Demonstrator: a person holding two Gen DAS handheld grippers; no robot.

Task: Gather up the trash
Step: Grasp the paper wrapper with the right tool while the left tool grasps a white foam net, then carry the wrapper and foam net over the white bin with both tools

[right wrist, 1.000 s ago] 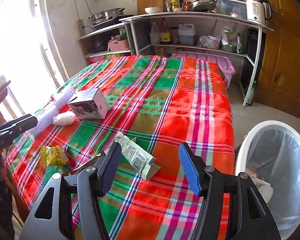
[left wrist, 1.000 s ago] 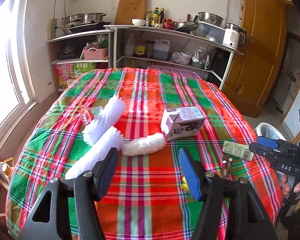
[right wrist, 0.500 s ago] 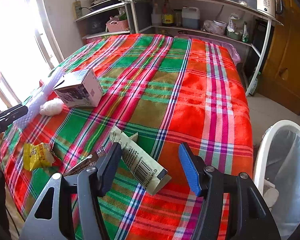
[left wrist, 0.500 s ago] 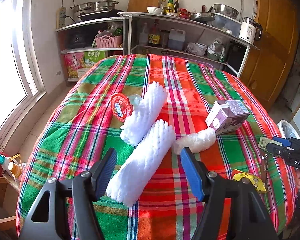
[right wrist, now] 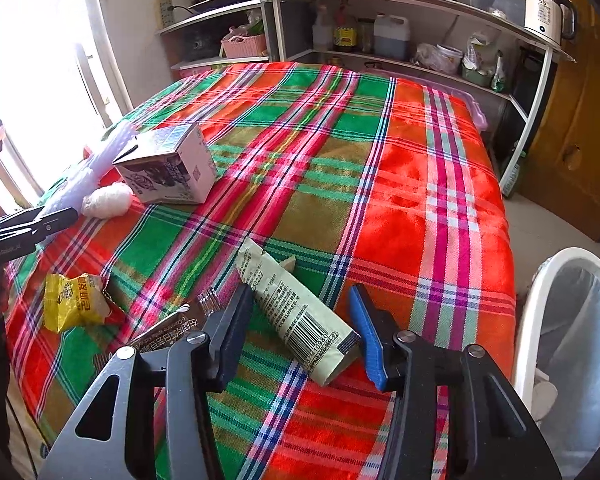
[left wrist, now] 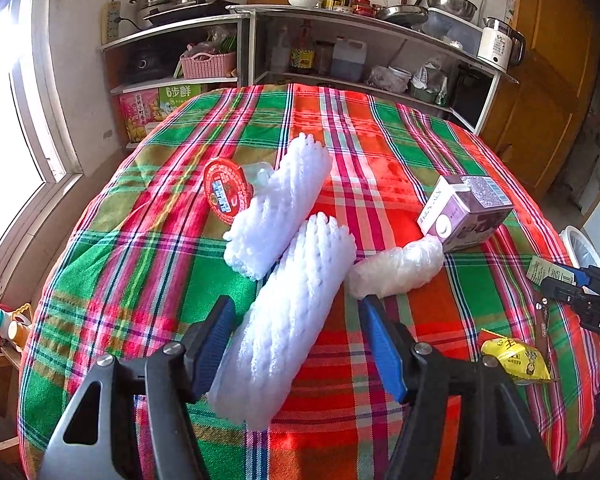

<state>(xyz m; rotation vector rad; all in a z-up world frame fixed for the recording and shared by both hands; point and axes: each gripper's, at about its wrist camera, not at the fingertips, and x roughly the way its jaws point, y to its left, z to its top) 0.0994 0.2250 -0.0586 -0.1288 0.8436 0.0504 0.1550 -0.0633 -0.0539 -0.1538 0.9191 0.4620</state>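
On the white electric kettle (left wrist: pixel 499 43) at the right end of the top shelf I can read "55°". The green carton (left wrist: pixel 180 92) on the low shelf by the window shows "6步鲜"; the pink carton (left wrist: pixel 139 114) beside it has Chinese characters too small for me to read. The right gripper (left wrist: pixel 598 304), near the right edge of the tablecloth, carries the white letters "DAS". The pale wrapper (right wrist: pixel 296 312) near the front edge has a barcode with printed digits, partly "50227". The yellow snack packet (right wrist: pixel 74 302) near the front left corner bears Chinese characters that I cannot read surely.
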